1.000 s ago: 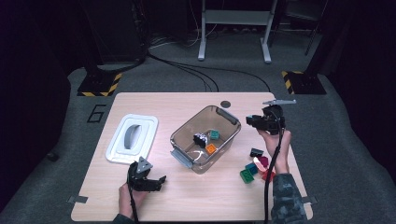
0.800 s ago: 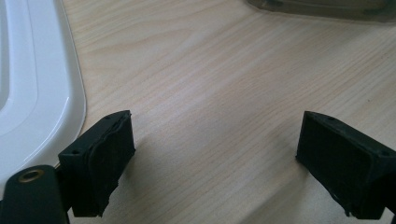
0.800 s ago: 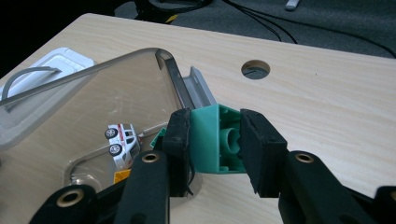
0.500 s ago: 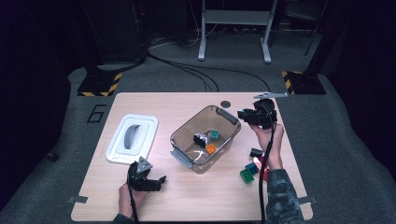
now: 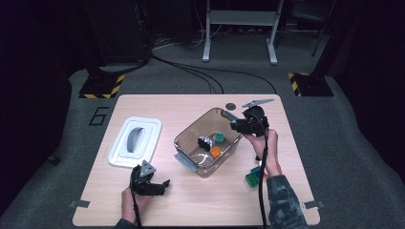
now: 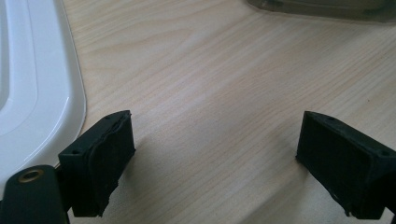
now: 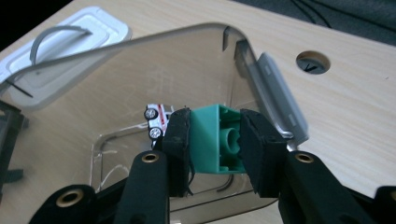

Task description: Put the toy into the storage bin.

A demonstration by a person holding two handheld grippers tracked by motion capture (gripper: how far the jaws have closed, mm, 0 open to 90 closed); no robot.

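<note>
A clear plastic bin [image 5: 187, 143] stands mid-table and holds a small white toy car [image 5: 204, 141], a green block [image 5: 219, 138] and an orange block [image 5: 216, 152]. My right gripper [image 5: 235, 126] hovers over the bin's right rim. In the right gripper view it [image 7: 217, 135] is shut on another green block [image 7: 208, 137], held above the bin's inside with the toy car [image 7: 156, 121] behind it. My left gripper [image 5: 155, 183] rests low near the front edge, open [image 6: 215, 158] over bare wood with nothing between its jaws.
The bin's white lid [image 5: 135, 141] lies left of the bin, its edge [image 6: 32, 93] close to the left gripper. Loose green [image 5: 251, 179] and teal [image 5: 257, 169] blocks sit right of the bin, by the person's right forearm. A cable hole [image 5: 230, 106] lies behind the bin.
My right gripper has moved left and slightly toward the person, from beside the bin to over its right rim, with the green block in it. The left gripper has stayed put.
</note>
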